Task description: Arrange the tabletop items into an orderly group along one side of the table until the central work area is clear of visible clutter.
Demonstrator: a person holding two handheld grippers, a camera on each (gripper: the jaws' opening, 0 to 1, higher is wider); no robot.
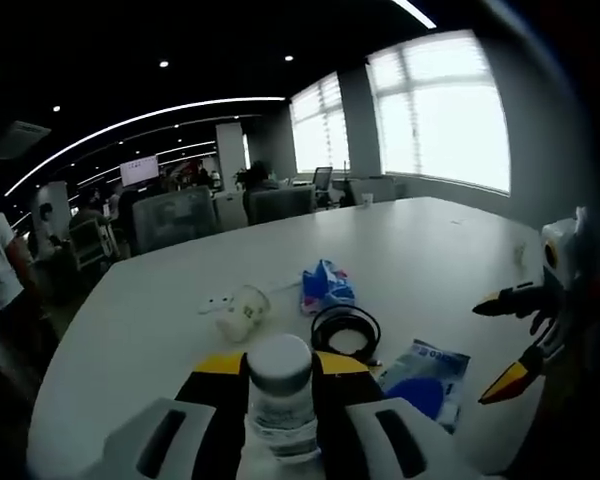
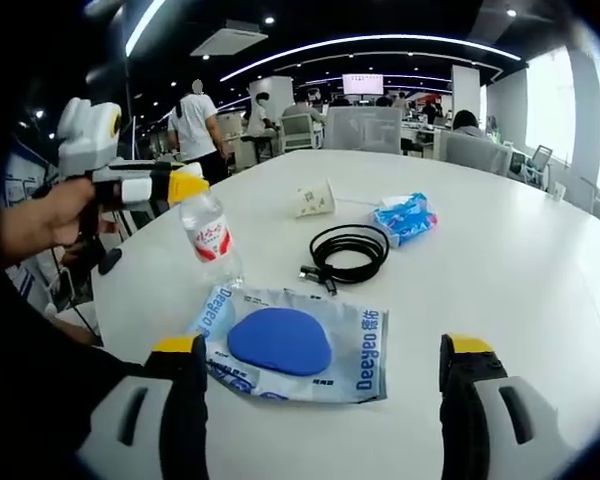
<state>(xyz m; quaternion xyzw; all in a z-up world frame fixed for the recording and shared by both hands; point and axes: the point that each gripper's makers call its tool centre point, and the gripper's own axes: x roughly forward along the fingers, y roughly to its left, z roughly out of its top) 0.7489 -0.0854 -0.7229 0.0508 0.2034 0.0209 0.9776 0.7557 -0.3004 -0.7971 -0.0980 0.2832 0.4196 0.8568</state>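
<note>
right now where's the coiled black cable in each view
Left gripper view: the coiled black cable lies just right of centre, beyond the water bottle between the left gripper's jaws.
Right gripper view: the cable lies at centre, past the blue-pad packet.
Shared landmark: the blue snack pack behind the cable.

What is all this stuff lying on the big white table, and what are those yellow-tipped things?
Water bottle: one, clear, red label, white cap, clamped in left gripper.
Pouch: one, clear with blue pad, nearest right gripper.
Cable: one, black, coiled, mid-table.
Tissue pack: one, blue, beyond cable.
Power strip: one, white, far side.
Table: one, white.
Office chairs: several, grey, behind table.
Left gripper: yellow-tipped, holding bottle.
Right gripper: yellow-tipped, open.
</note>
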